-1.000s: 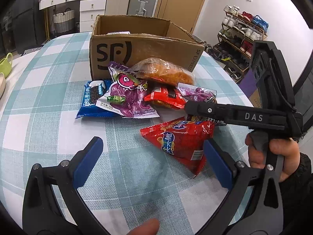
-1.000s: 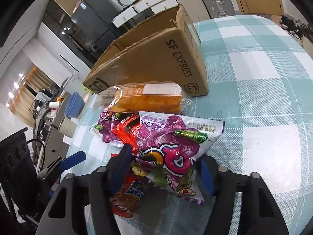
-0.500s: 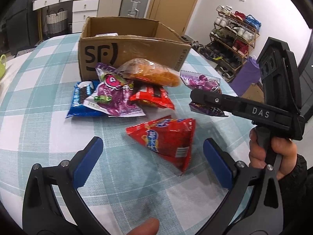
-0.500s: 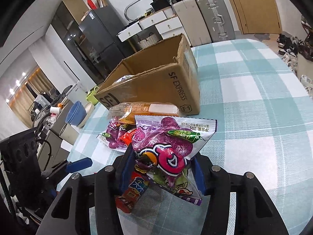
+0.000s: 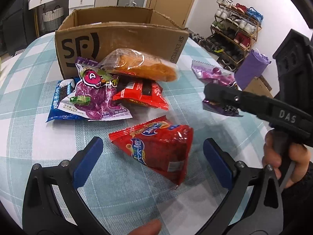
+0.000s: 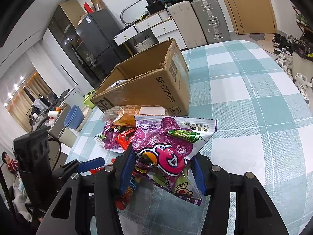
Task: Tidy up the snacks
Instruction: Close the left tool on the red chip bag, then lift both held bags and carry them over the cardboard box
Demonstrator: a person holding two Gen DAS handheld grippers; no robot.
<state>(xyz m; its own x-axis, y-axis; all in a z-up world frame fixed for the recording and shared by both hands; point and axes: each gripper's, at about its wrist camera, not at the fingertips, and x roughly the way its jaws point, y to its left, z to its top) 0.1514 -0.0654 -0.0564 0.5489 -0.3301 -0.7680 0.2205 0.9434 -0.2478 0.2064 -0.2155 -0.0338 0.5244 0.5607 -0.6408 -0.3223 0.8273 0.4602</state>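
Note:
My right gripper [image 6: 162, 162] is shut on a purple snack packet [image 6: 170, 143] and holds it above the checked table; the left wrist view shows the same packet [image 5: 215, 74] hanging from that gripper [image 5: 215, 96] at the right. My left gripper [image 5: 152, 146] stands open, its blue pads on either side of a red snack bag [image 5: 168, 137] lying flat on the cloth, not touching it. Behind lies a pile: an orange bread pack [image 5: 144, 66], a second purple packet [image 5: 93, 90], a blue packet [image 5: 60, 98] and a red packet [image 5: 140, 96]. An open cardboard box [image 5: 121, 39] stands behind the pile.
Blue bowls [image 6: 73, 117] and a green mug [image 6: 89, 99] sit at the table's left side, beyond the box [image 6: 148, 82]. The round table's edge [image 6: 289, 74] curves off to the right. A shoe rack [image 5: 234, 33] and a purple roll [image 5: 252, 68] stand on the floor beyond.
The right gripper has closed on the purple packet and lifted it off the red bag and the table. The left gripper has shifted a little toward the red bag, still open.

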